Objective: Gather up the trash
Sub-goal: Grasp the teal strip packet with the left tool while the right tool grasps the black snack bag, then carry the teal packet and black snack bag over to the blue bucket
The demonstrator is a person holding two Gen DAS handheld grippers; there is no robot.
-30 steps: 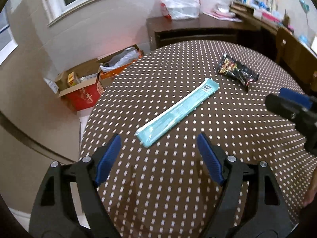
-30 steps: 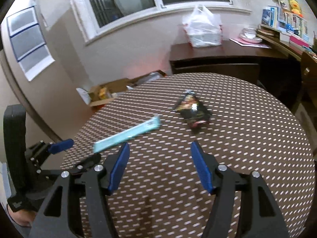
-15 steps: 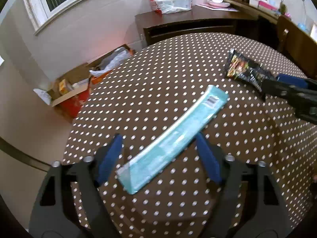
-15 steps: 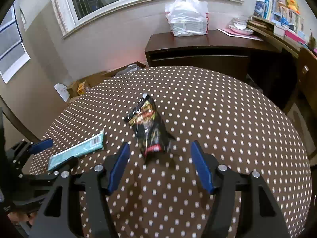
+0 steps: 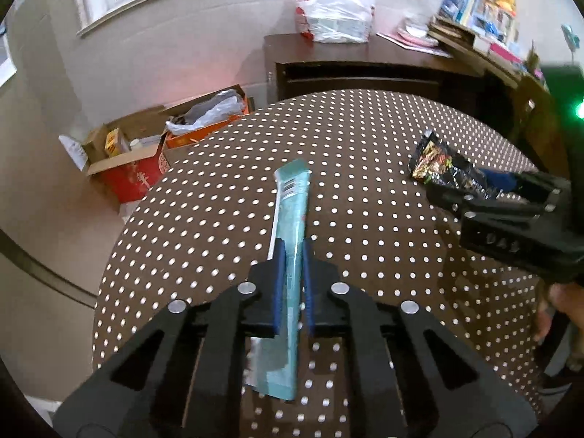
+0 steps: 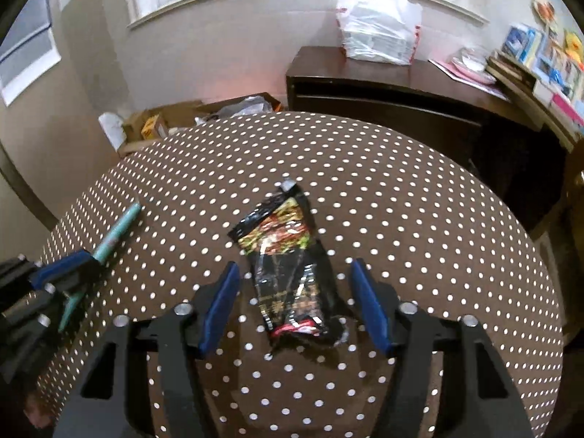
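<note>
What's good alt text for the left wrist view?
The left tongs are shut on a long teal wrapper above a round table with a brown polka-dot cloth. At right, the right tongs straddle a black snack packet.

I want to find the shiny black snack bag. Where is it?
The black snack wrapper lies flat on the dotted table, between the open fingers of the right gripper, right of the teal packet.
</note>
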